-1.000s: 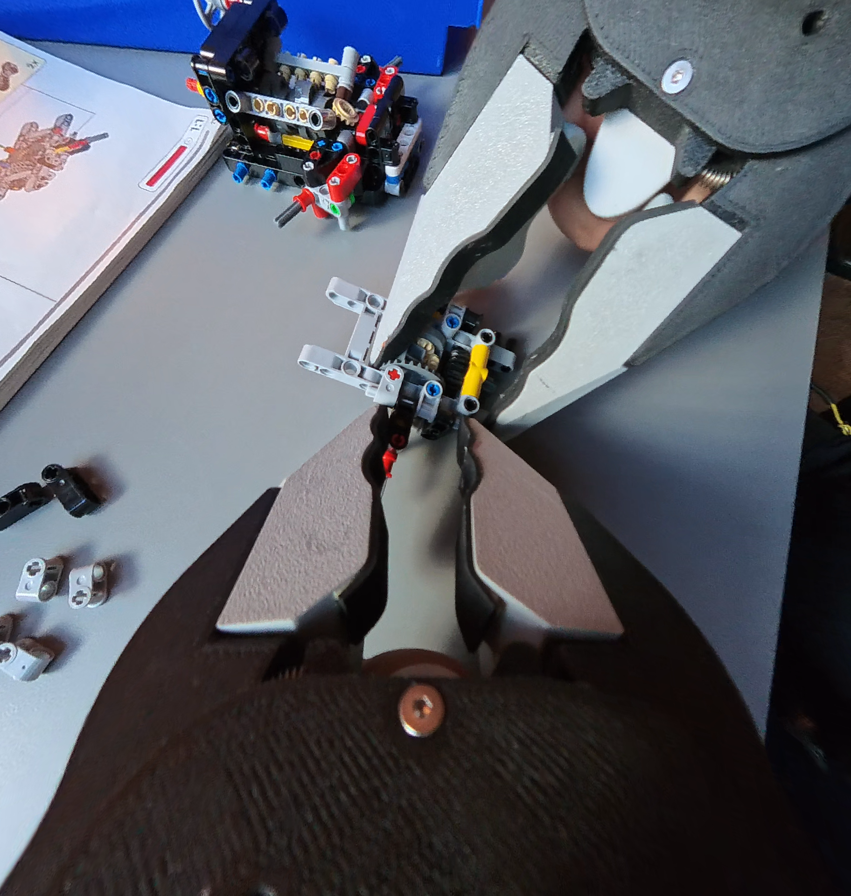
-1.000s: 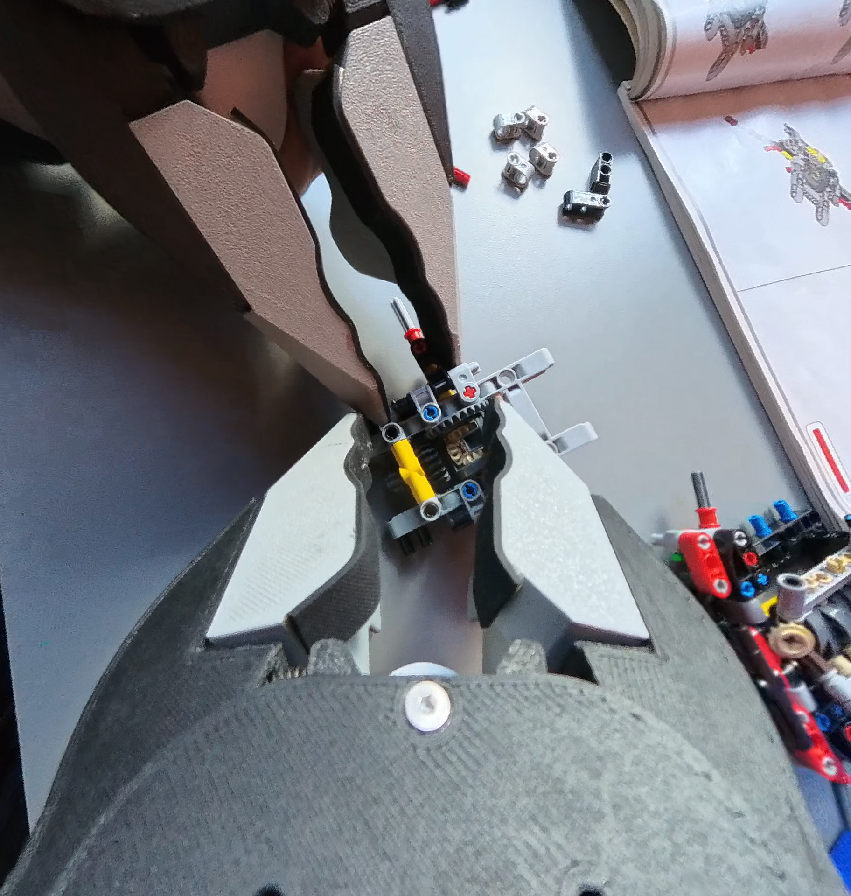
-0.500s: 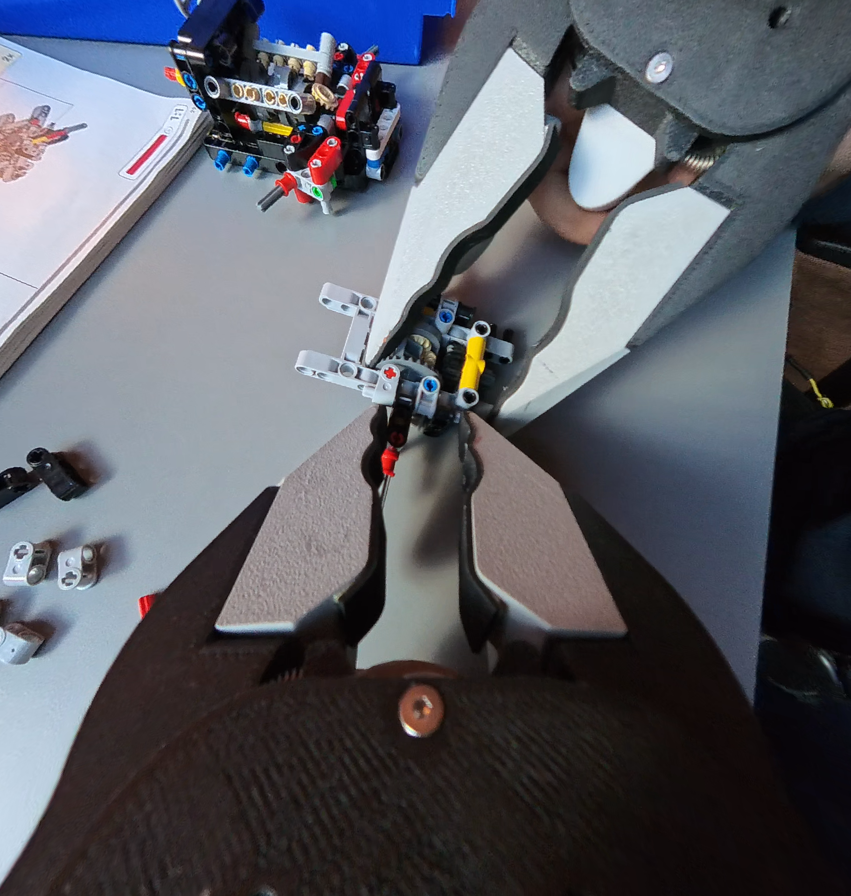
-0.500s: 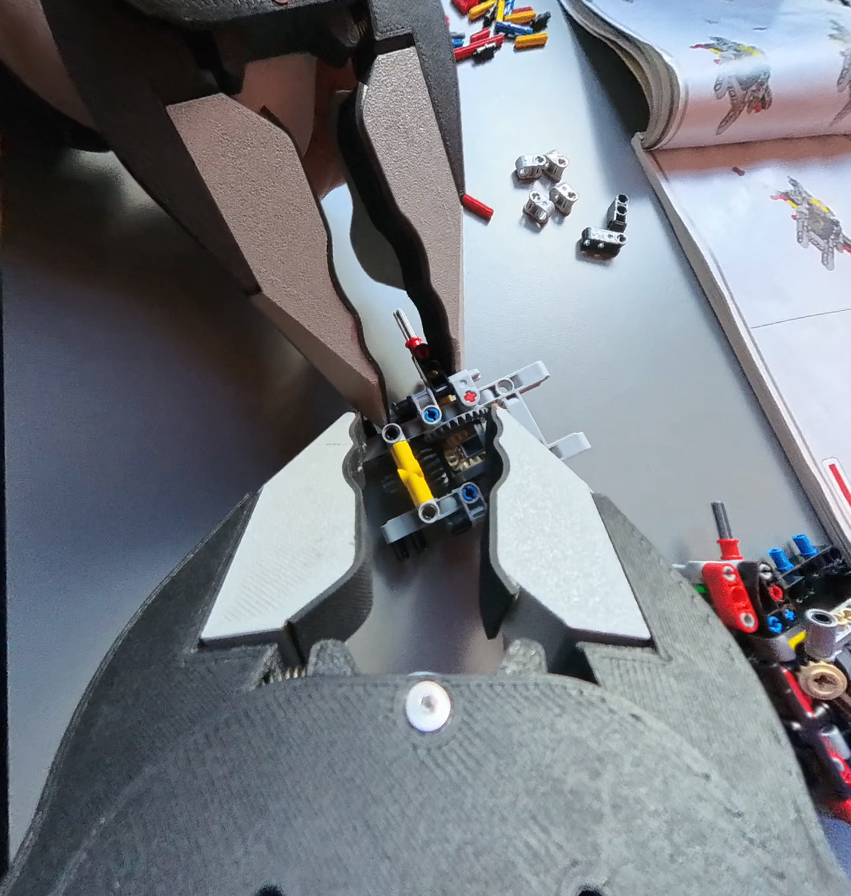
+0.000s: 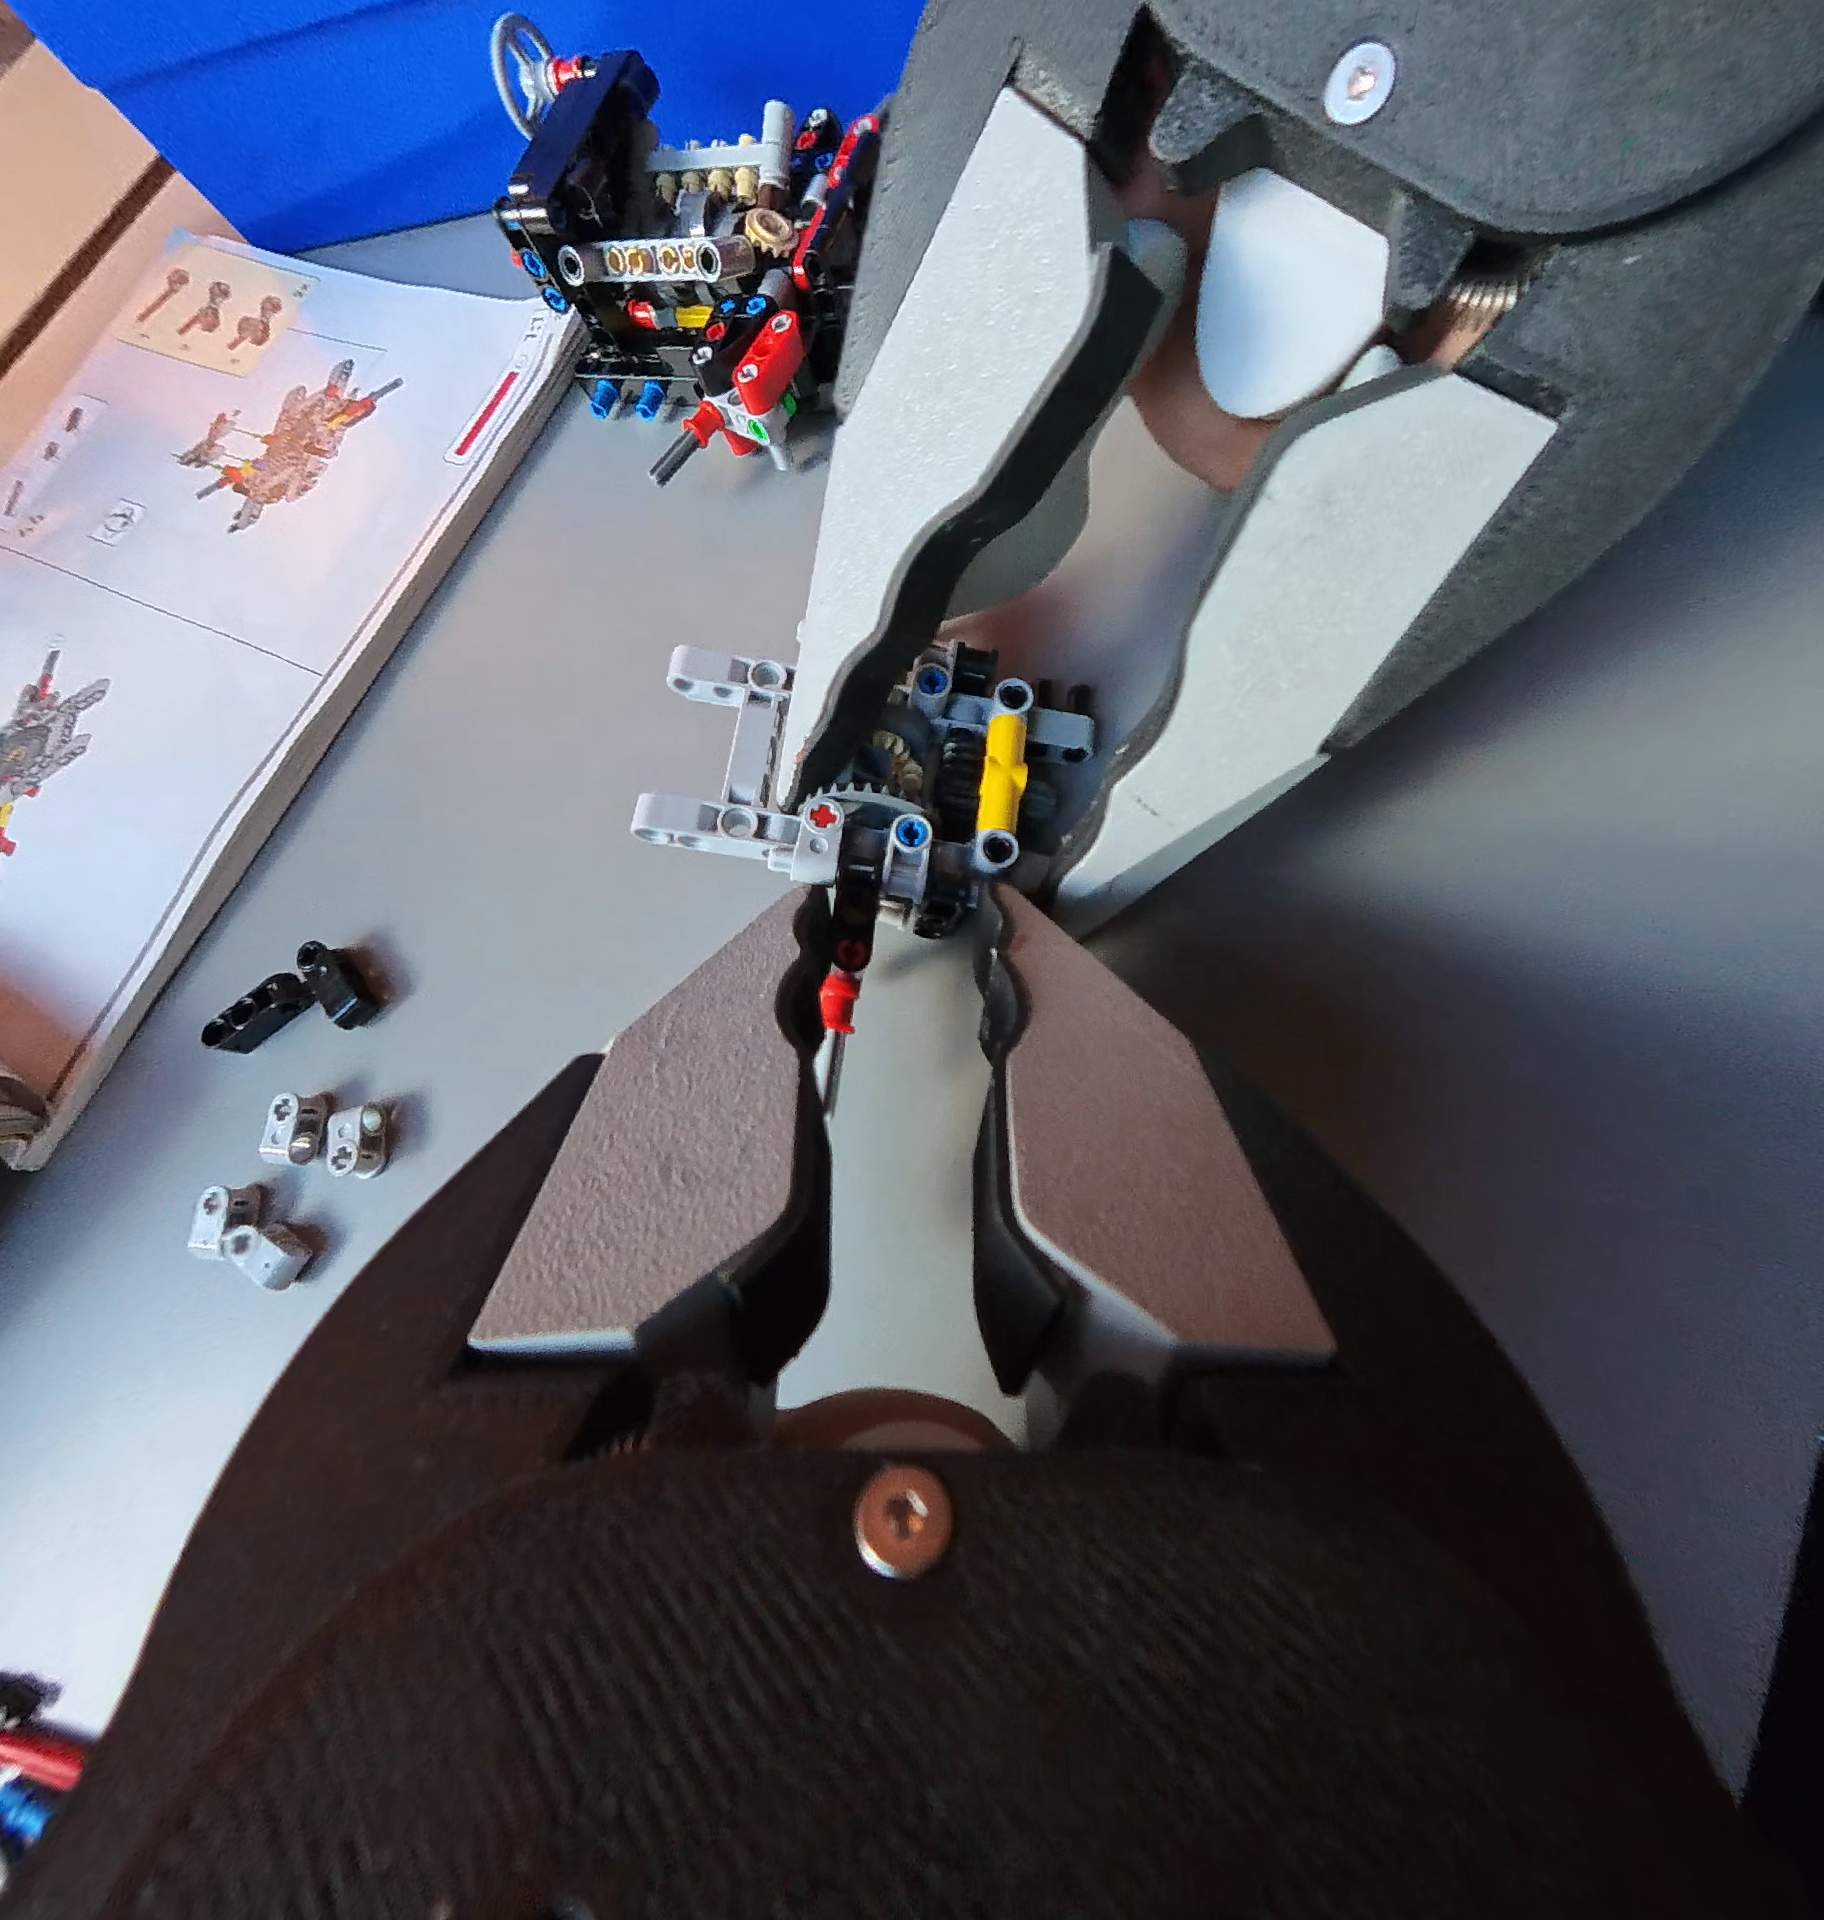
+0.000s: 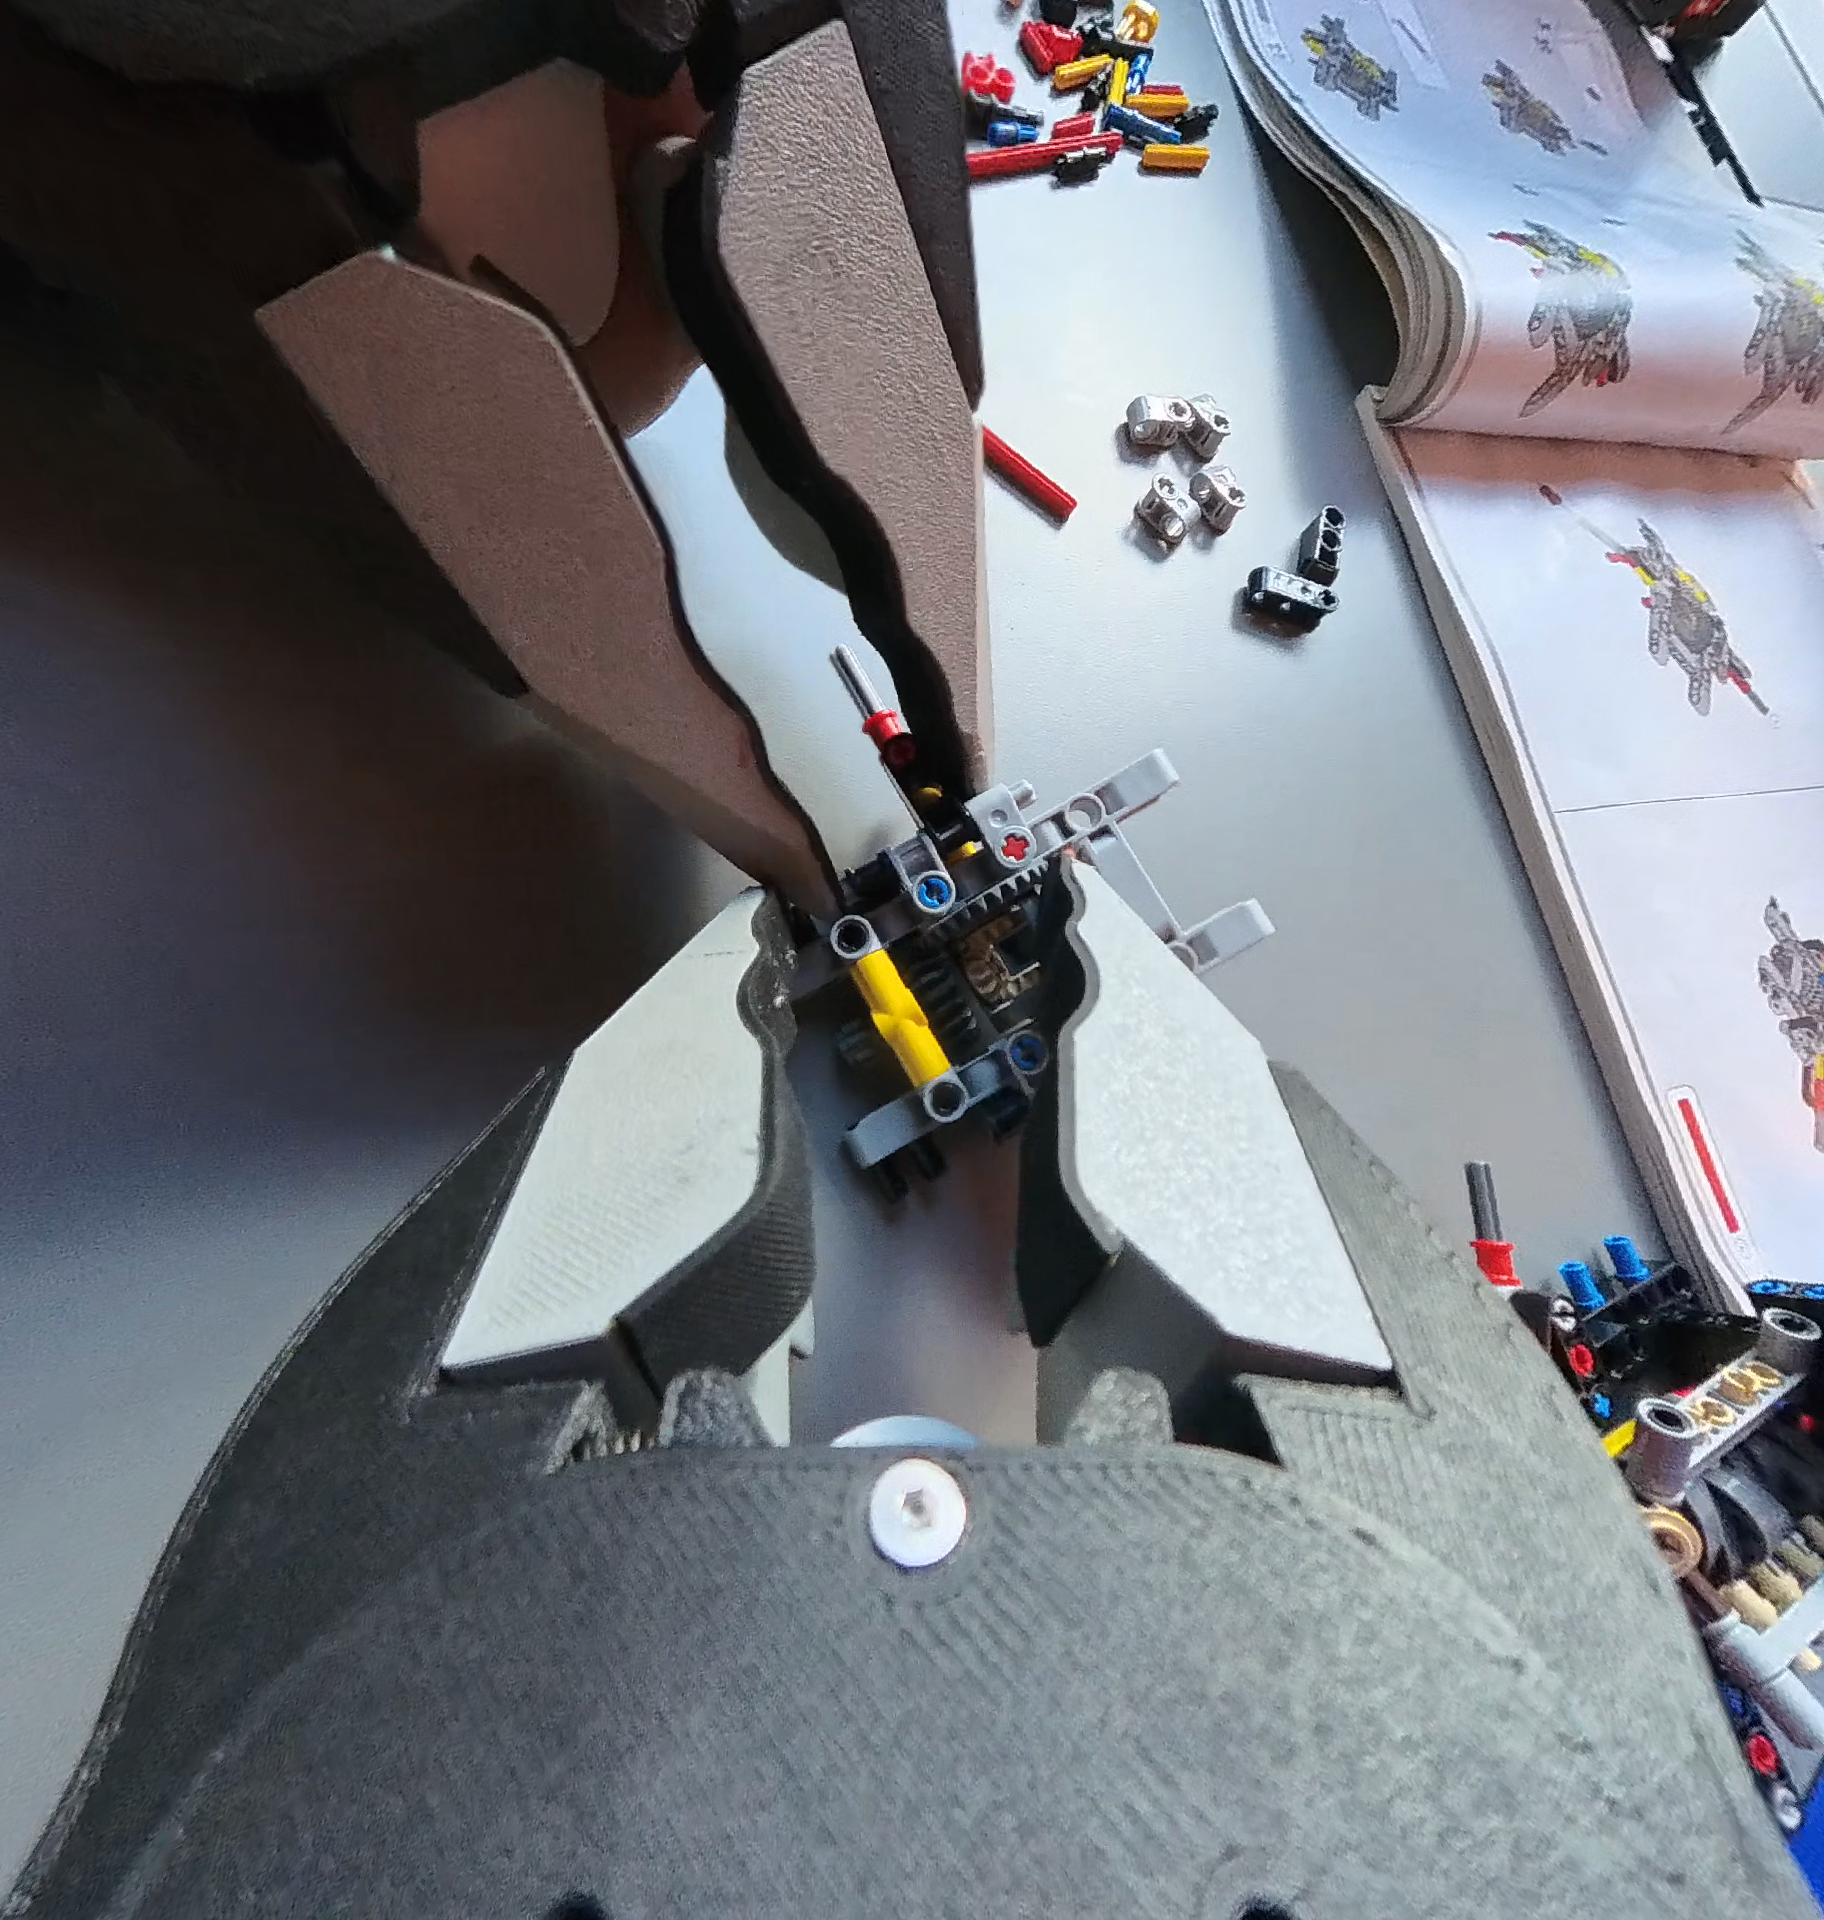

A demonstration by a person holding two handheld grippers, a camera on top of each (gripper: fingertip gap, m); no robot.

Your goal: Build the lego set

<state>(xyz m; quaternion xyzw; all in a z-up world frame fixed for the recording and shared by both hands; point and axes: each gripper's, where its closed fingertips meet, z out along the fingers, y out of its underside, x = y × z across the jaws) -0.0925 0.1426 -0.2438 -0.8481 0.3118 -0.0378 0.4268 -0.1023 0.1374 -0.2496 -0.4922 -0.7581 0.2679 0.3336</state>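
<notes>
A small gear assembly with a yellow connector, black gears and a light grey frame hangs over the grey table between both grippers. My right gripper, with grey fingers, is shut on the assembly's two sides. It also shows in the left wrist view, coming in from the top right. My left gripper, with brown fingers, is shut on the assembly's other end. There a black lever carries a red bush on a thin axle. The left gripper also shows in the right wrist view.
A larger black, red and blue model stands by a blue box. An open instruction booklet lies at the left. Small grey connectors and black connectors lie beside it. A pile of loose parts and a red axle lie farther off.
Both grippers have shifted and tilted a little together with the assembly between them, so more of the far table shows. Both grasps look the same as before.
</notes>
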